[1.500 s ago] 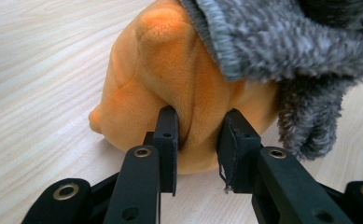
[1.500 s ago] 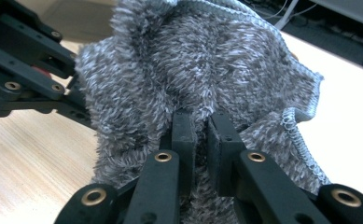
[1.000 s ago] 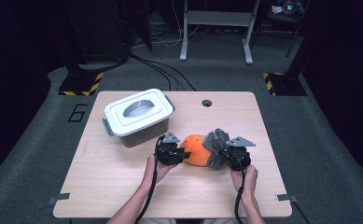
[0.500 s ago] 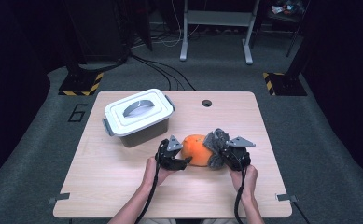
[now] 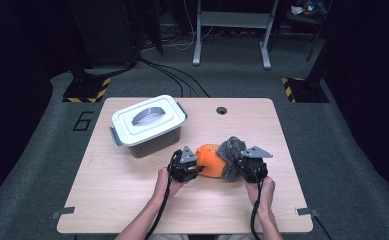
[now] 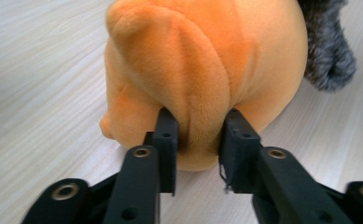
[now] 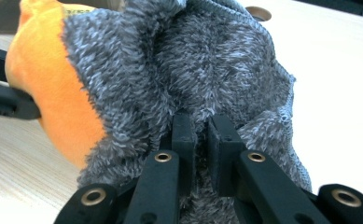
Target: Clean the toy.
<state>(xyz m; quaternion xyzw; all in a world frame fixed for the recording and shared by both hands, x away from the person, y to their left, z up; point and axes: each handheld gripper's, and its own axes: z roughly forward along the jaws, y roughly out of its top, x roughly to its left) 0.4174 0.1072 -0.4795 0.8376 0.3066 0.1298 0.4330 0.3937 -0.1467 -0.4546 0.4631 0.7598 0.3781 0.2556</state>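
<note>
- The round orange plush toy (image 5: 210, 160), half inside the fuzzy grey knitted sock (image 5: 230, 152), lies near the table's (image 5: 132, 200) centre, right of the lidded white plastic box (image 5: 147, 125).
- The left gripper (image 6: 198, 135) has just been closing, its jaws now clenched on a plush fold.
- The right gripper (image 7: 200, 135) is clamped on the sock's fabric.
- To separate them cleanly, pull steadily apart, keeping both low.

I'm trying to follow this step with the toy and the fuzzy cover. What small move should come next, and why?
Probably draw the right tool slowly away from the left tool. The left tool's jaws have just been closing and now pinch a fold of the orange plush toy, while the right tool is shut on the grey fuzzy sock that wraps one end of the toy. Both grips look set, so pulling apart seems next.
</note>
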